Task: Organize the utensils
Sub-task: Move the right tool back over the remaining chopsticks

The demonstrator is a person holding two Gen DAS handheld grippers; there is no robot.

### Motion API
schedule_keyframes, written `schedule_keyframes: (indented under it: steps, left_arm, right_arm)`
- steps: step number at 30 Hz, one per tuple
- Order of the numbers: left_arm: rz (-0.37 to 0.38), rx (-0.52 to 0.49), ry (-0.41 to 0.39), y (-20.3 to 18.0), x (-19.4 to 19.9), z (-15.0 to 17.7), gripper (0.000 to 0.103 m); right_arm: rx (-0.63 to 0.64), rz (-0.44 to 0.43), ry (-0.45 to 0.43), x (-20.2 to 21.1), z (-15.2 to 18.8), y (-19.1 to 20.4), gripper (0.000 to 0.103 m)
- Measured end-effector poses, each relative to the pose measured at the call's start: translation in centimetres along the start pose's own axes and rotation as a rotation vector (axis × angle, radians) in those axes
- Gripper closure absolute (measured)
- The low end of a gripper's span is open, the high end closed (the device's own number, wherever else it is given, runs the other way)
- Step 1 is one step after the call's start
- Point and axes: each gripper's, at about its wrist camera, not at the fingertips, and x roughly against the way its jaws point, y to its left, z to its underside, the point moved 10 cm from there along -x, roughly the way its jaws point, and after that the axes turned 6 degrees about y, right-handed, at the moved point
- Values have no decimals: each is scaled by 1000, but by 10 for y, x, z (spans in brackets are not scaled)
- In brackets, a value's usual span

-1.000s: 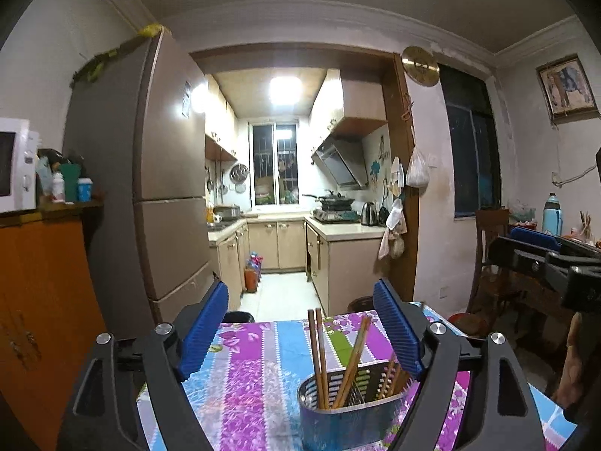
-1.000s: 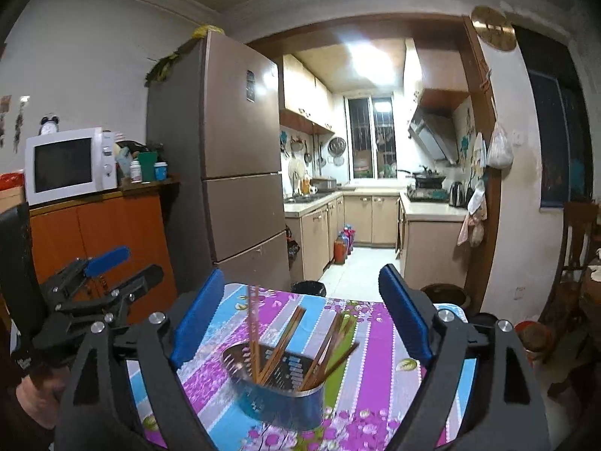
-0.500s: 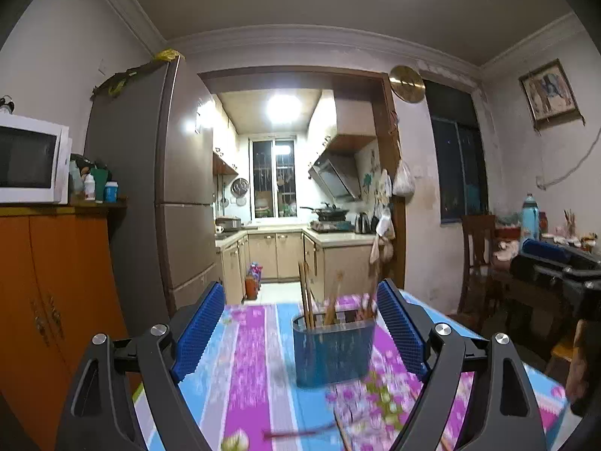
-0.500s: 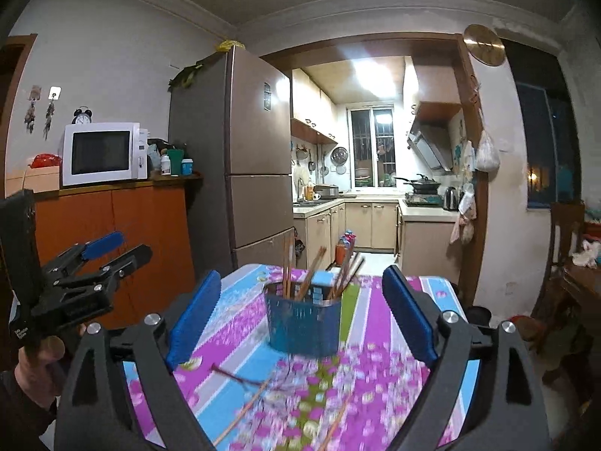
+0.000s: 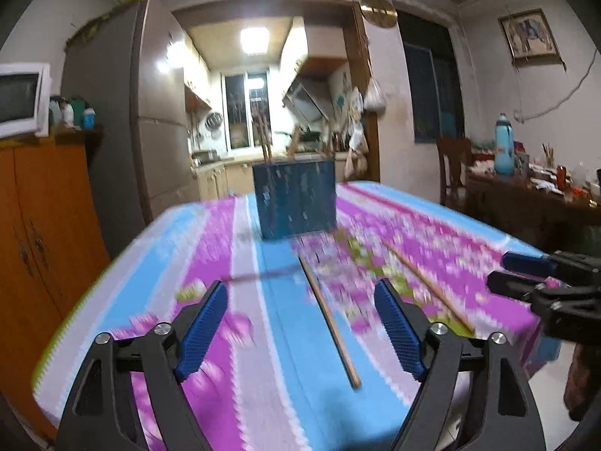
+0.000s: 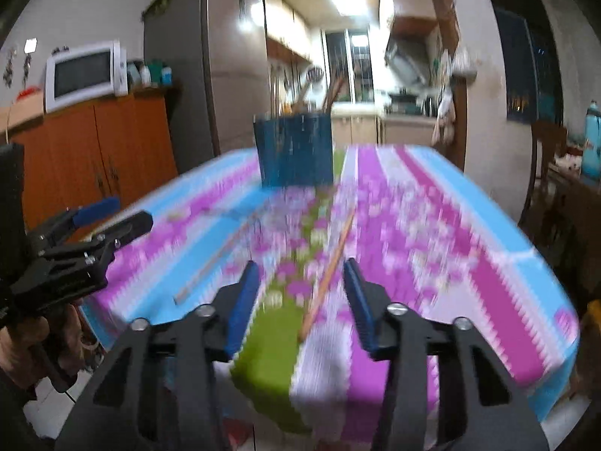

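Note:
A blue perforated utensil holder (image 5: 295, 199) (image 6: 295, 154) with several chopsticks upright in it stands mid-table on a striped floral cloth (image 5: 240, 376) (image 6: 413, 225). Two wooden chopsticks lie loose in front of it. My left gripper (image 5: 300, 289) hangs low over the near edge, its jaws closing slightly. One loose chopstick (image 5: 330, 319) lies on the cloth in the gap between them, untouched. My right gripper (image 6: 300, 263) has its jaws closing, and the other chopstick (image 6: 326, 274) lies between the pads with no contact. Both views are blurred.
A thin dark stick (image 5: 259, 274) lies crosswise on the cloth before the holder. An orange cabinet (image 6: 94, 158) with a microwave (image 6: 84, 73) and a tall fridge (image 5: 112, 131) stand to the left. A cluttered side table (image 5: 533, 188) and a chair (image 5: 450, 165) stand to the right.
Both grippers have dropped from high above the holder to near table level at the front edge. Two loose chopsticks have come into view between the fingers. The right jaws have narrowed.

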Motion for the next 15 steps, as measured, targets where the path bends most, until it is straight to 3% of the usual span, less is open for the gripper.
schedule_keyframes:
  steps: [2,8,15]
  left_arm:
    - [12,8,17,-3,-8,11,30]
    - [54,8,59,-14,-22,40,44]
    - [73,-1,77,-24,-29,52,60]
  right_arm:
    - [4,6,29,-11,13,3,72]
    - [8,34,71,-29,37,2,82]
    - [52,66,59,-29,37,5,93]
